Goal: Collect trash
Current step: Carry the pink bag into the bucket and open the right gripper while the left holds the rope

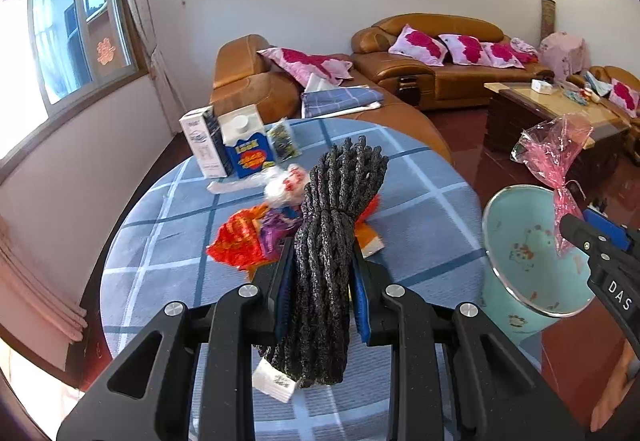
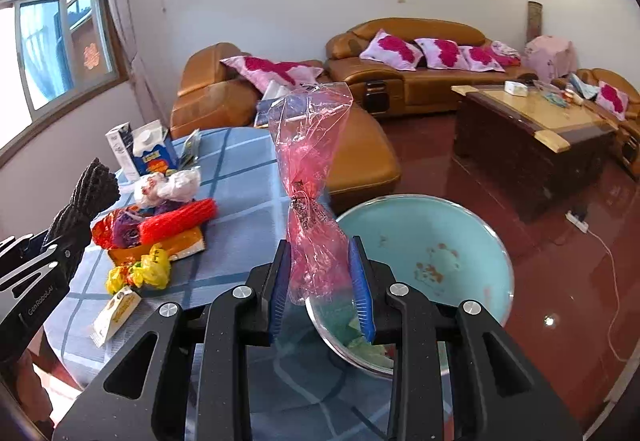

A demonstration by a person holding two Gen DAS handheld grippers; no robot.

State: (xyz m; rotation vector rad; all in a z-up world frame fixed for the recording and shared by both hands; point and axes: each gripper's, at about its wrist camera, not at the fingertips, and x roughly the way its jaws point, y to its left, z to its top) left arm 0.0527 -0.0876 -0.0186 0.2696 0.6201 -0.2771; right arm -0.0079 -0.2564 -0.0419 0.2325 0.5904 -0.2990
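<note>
Carrying trash binward: right gripper (image 2: 322, 277), jaws pinching pink cellophane wrapper (image 2: 310, 177), nears teal bin (image 2: 472, 237) off table's (image 1: 432, 209) right edge; left gripper (image 1: 324, 281) clamps dark rope bundle (image 1: 332, 225). Next: open over bin.
</note>
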